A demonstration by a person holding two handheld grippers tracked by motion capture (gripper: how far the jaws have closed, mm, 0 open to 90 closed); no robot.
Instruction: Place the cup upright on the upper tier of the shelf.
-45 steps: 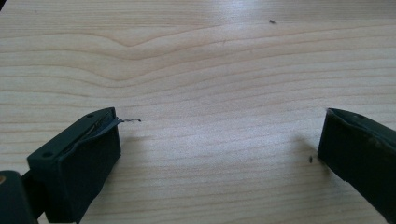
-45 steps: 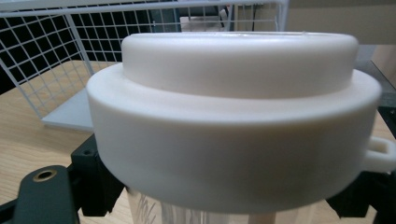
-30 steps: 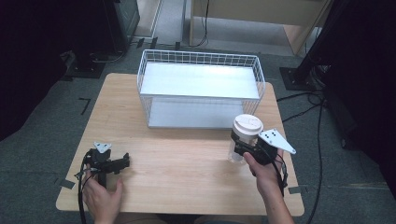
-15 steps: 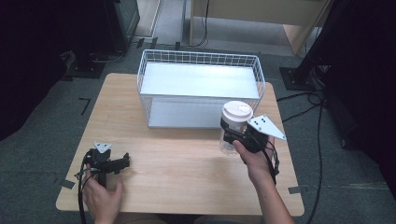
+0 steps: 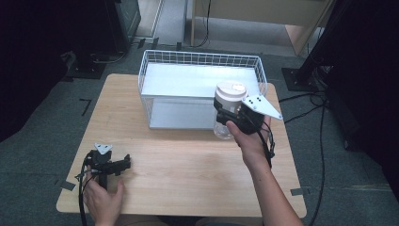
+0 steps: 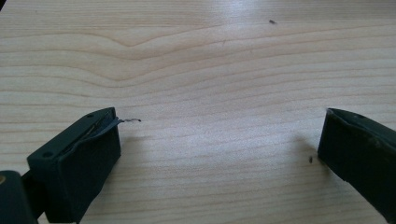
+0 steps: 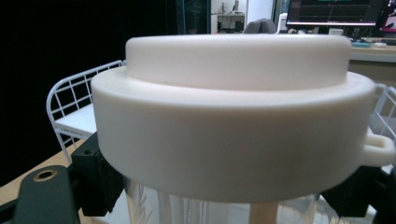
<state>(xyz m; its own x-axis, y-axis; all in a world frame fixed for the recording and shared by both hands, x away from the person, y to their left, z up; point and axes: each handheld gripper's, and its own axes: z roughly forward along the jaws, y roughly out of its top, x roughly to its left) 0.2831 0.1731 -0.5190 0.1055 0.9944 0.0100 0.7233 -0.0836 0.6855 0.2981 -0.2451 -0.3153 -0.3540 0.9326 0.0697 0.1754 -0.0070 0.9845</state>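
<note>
A clear jar with a cream lid [image 5: 228, 94] hangs in the air by the front right corner of the white wire basket [image 5: 155, 61]. My right gripper [image 5: 227, 109] is shut on the jar just under its lid. In the right gripper view the lid [image 7: 238, 107] looms close, with a black jaw on each side of the jar's neck and the basket [image 7: 70, 100] behind. My left gripper [image 5: 123, 163] rests low over the wooden table [image 5: 188, 155] near the front left corner. Its jaws stand wide apart in the left gripper view, with bare wood [image 6: 219, 116] between them.
The basket stands at the back middle of the table, and its floor is a white sheet. Cables and dark equipment stands surround the table on the grey floor. A strip of table runs between the basket's front and the person's forearms.
My right gripper has carried the jar up and to the left, from the table's right side toward the basket's front right corner. The left gripper has stayed put.
</note>
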